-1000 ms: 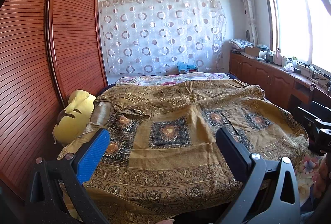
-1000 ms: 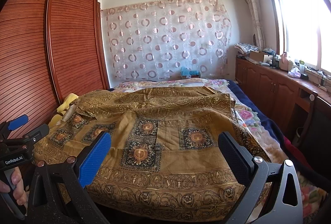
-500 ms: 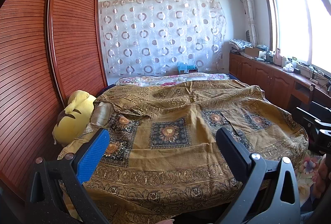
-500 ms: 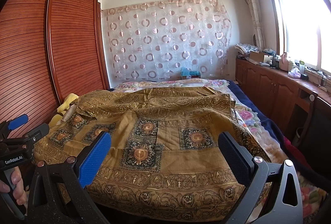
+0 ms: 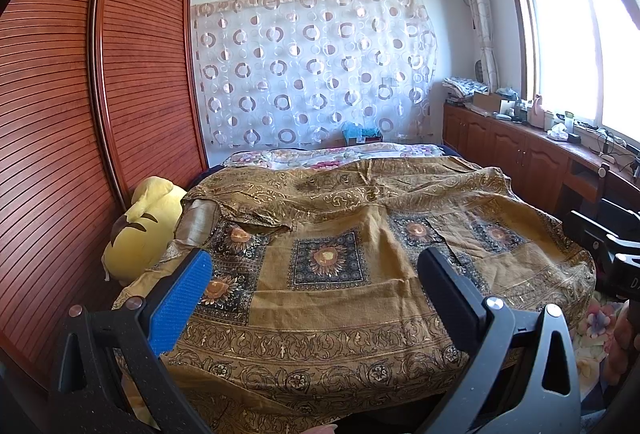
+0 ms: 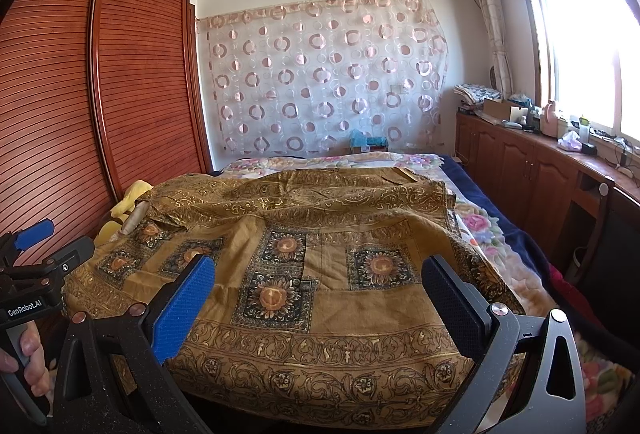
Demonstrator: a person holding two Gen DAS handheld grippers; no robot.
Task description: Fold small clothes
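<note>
A large golden-brown patterned garment (image 5: 332, 274) (image 6: 320, 274) with sunflower squares lies spread over the bed, its far part rumpled. My left gripper (image 5: 314, 274) hovers open above the near hem, nothing between its fingers. My right gripper (image 6: 318, 280) is also open, above the near hem toward the right side of the cloth. The left gripper's body (image 6: 32, 274) shows at the left edge of the right wrist view, held by a hand (image 6: 30, 362). The right gripper's body (image 5: 608, 254) shows at the right edge of the left wrist view.
A red-brown slatted wardrobe (image 5: 60, 133) runs along the left of the bed. A yellow plush toy (image 5: 140, 222) lies between them. Wooden cabinets (image 6: 520, 169) with clutter stand under the window on the right. A floral bedsheet (image 6: 480, 230) shows beyond the cloth.
</note>
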